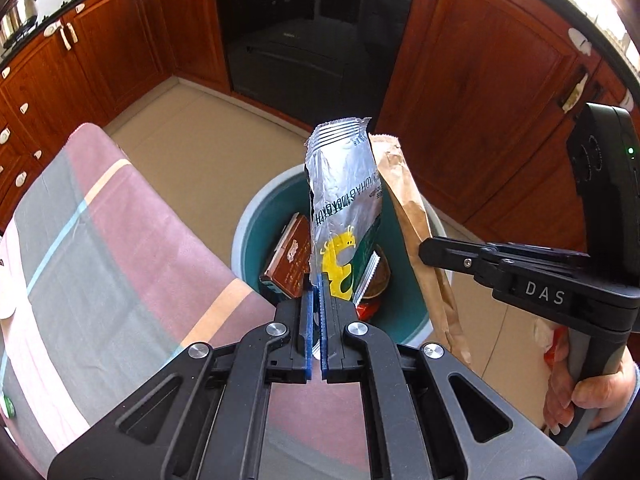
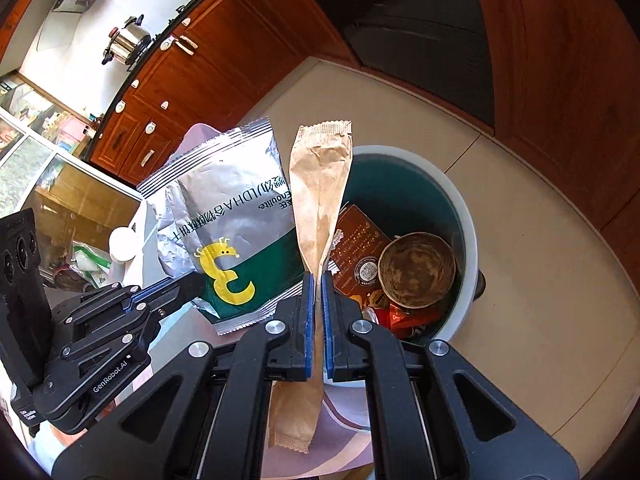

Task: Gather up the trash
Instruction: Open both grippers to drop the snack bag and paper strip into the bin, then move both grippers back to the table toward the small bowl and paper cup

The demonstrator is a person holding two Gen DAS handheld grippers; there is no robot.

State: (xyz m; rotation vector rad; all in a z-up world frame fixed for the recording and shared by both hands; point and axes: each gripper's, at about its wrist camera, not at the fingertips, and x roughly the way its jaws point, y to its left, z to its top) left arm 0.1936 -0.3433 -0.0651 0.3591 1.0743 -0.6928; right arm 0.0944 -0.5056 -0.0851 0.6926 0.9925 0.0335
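Both hand-held grippers are clamped on wrappers above a bin. Left hand-held gripper (image 1: 317, 312) has its blue pads pressed together on the lower edge of a silver foil packet (image 1: 344, 204), which stands up ahead of its fingertips; the packet carries a green band and a yellow figure three. Right hand-held gripper (image 2: 317, 308) pinches a brown paper sleeve (image 2: 320, 200) near its middle, one crimped end rising ahead of the pads and the other hanging back below them. Seen from the left wrist, the sleeve stands just to the right of the foil packet, and the right tool's handle sits in a person's hand (image 1: 580, 396) at the far right. Beyond and beneath both sets of fingertips sits a round bin (image 2: 460, 208) with a pale rim and teal inside, on the tiled floor (image 2: 540, 280). Inside it lie a brown printed carton (image 2: 360, 244), a round brown bowl (image 2: 416, 270) and some red wrapping (image 2: 404, 318). Left of the left tool is a desk under a striped cloth (image 1: 120, 240). Wooden cabinets (image 1: 480, 60) stand behind.
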